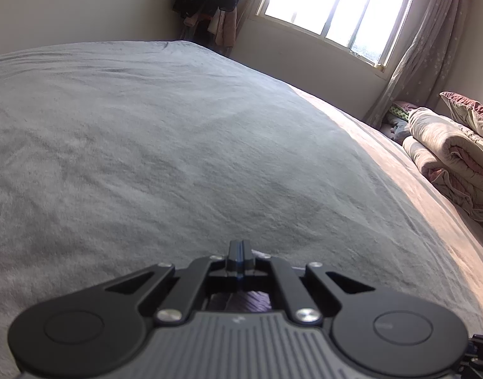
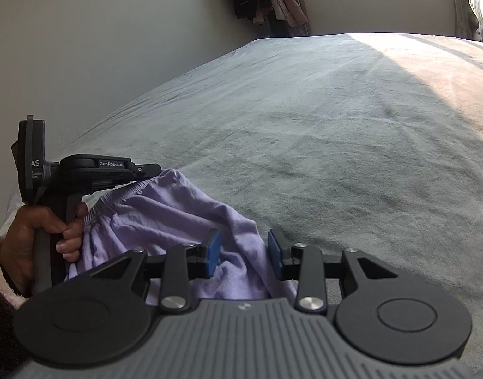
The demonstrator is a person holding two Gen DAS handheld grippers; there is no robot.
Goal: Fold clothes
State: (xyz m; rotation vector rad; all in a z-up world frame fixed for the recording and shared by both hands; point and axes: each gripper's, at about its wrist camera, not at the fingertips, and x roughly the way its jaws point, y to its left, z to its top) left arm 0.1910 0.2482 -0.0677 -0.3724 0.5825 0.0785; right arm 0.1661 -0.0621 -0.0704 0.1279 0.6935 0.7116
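1. my left gripper (image 2: 153,170) is pressed together on the elastic hem of the lilac garment (image 2: 178,218), at the near edge of the grey bed (image 2: 336,126); my left hand (image 2: 36,237) keeps the handle upright.
2. my right gripper (image 2: 244,249) is spread, blue pads (image 2: 214,252) apart, lilac cloth lying loose between them (nothing pinched on this side).
3. to do this well i want the right pads on one clean edge, not a bunch.
4. then i judge both corners should go taut and level before the cloth goes down flat.
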